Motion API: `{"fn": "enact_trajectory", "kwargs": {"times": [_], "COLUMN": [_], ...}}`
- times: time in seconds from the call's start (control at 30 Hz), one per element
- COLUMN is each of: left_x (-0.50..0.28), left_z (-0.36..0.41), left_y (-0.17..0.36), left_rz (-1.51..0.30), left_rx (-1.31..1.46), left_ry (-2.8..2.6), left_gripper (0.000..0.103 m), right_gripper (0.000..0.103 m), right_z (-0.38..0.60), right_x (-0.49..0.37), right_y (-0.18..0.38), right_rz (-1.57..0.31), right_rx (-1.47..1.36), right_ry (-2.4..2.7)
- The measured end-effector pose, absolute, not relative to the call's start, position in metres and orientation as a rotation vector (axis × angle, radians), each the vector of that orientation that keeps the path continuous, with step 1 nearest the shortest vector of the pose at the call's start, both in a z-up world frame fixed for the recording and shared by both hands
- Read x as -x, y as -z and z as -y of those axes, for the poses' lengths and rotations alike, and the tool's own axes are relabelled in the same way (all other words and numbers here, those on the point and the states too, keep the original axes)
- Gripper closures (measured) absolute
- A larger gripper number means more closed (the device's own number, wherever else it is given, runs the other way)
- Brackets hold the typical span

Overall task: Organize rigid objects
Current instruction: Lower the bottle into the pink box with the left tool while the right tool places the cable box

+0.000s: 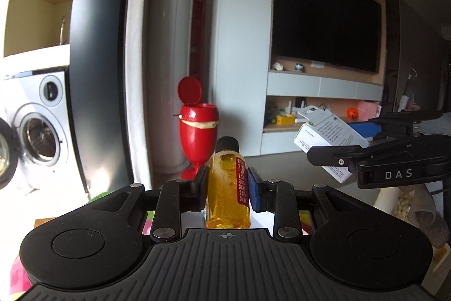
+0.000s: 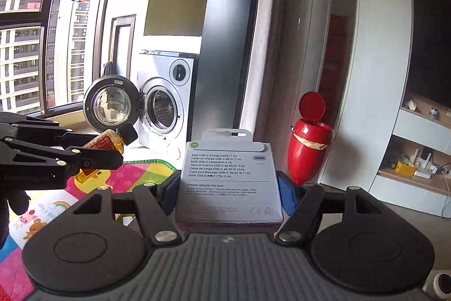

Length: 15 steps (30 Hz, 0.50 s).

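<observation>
Closest up, the left gripper (image 1: pixel 227 192) has its jaws pinching a small bottle (image 1: pixel 227 193) of amber liquid. It has a black cap and a red label down one side, and it stands upright between the pads, well off the floor. From the right wrist view the same bottle (image 2: pixel 108 144) looks tilted, cap pointing toward the washing machine (image 2: pixel 166 109).

The right gripper (image 2: pixel 229 195) has its jaws clamped on a grey-white cardboard box (image 2: pixel 229 177) with a hang tab on top. The print says it's a USB-C charge cable, with a recycling note below. In the left wrist view that box (image 1: pixel 328 138) sits at an angle, held out to the right of the bottle.

Both grippers point roughly level, slightly nosed down, side by side.

Below them is a colourful play mat (image 2: pixel 126 174) on the floor. Further back there's a red bin (image 1: pixel 198 129) with its lid flipped up, then the washing machine with its door open, and a dark TV (image 1: pixel 324 19) on the wall.
</observation>
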<state>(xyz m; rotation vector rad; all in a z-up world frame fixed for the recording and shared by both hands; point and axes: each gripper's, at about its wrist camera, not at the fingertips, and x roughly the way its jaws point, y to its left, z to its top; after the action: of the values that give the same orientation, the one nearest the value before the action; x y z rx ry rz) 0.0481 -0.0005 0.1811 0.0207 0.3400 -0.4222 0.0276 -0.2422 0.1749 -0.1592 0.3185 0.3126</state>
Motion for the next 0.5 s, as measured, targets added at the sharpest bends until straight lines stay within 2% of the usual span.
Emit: {"fn": "enact_trajectory", "kwargs": {"times": [0.47,0.5], "left_x": [-0.151,-0.152], "left_z": [-0.001,-0.003], "left_y": [-0.058,-0.053], "left_rz": [-0.712,-0.704], "left_rx": [0.146,0.155], "left_ry": [0.442,0.424], "left_gripper": [0.072,0.068], "right_gripper": [0.034,0.034], "right_z": [0.224,0.221], "right_x": [-0.111,-0.117], "right_y": [-0.091,-0.085], "right_rz": [-0.588,-0.608], "right_rx": [0.125,0.117], "right_ry": [-0.349,-0.352]}}
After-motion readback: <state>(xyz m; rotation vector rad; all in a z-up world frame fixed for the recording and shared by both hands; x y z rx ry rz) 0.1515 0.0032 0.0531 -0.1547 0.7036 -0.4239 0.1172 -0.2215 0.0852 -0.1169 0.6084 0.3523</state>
